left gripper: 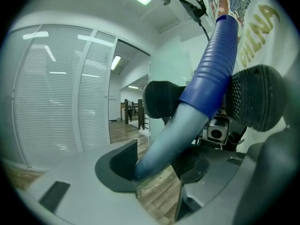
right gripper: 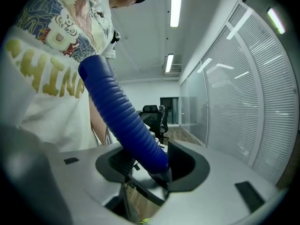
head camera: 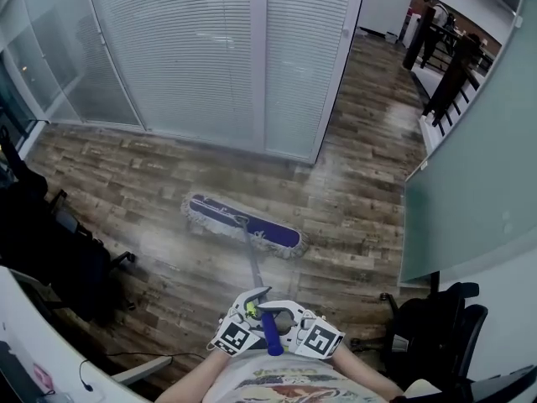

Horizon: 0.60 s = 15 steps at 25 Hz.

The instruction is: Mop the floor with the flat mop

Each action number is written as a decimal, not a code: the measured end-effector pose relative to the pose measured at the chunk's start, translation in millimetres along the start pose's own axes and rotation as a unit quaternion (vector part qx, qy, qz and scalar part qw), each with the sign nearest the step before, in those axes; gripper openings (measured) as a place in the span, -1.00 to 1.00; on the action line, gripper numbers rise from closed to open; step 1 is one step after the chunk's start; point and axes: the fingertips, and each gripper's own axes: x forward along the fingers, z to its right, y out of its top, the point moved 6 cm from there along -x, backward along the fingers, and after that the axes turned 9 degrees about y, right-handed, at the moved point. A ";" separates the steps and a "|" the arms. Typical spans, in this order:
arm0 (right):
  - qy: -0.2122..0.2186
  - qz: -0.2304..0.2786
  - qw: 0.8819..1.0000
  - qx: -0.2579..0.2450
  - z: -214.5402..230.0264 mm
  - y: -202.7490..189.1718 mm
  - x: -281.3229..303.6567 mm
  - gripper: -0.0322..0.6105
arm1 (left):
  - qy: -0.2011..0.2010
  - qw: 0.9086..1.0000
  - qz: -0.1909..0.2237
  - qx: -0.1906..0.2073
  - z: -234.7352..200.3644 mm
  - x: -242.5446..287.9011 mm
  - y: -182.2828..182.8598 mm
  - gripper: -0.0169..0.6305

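People (head camera: 436,11) at the upper right are too small to make out. The mop pole (head camera: 252,263) at centre is thin and blurred. The bottom edge cuts off a black chair (head camera: 432,330) at the lower right. Dark shapes (head camera: 42,242) at the left edge are too shadowed to identify.

Wood-plank floor (head camera: 361,200); blind-covered glass partition (head camera: 193,49) 11–1 o'clock; black office chair (head camera: 436,326) at 4 o'clock; ceiling strip lights (right gripper: 176,3).

The shirt (right gripper: 44,102) reads "CHINA" (gold letters, partly covered).
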 end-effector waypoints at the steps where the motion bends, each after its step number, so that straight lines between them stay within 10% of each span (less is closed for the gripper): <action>1: -0.007 0.007 1.000 0.003 17.4 4.1 6.8 -0.29 | 0.000 1.000 0.001 -0.002 -18.5 5.4 1.9 -0.39; 15: -0.075 0.036 0.996 -0.009 239.3 22.5 53.6 -0.29 | 0.011 1.000 0.023 -0.008 -223.5 106.2 18.3 -0.38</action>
